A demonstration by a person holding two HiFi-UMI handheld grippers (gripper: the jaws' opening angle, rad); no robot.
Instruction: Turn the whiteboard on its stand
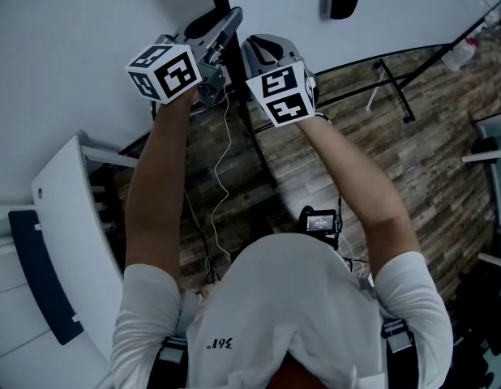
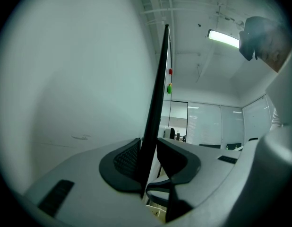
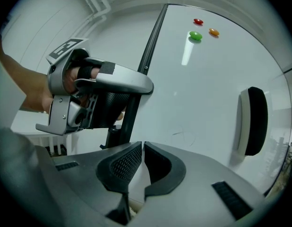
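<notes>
Shoulders in a white shirt (image 1: 283,314) sit closest, arms stretched forward. The left gripper (image 2: 147,151) clamps the black edge of the whiteboard (image 2: 158,89). Beside it the right gripper (image 3: 142,149), jaws nearly together and empty, faces the board's white side, an eraser (image 3: 252,122) further right.

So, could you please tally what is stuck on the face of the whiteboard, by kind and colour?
red magnet: 1
green magnet: 1
orange magnet: 1
black eraser: 1
Total: 4 things on the whiteboard
</notes>
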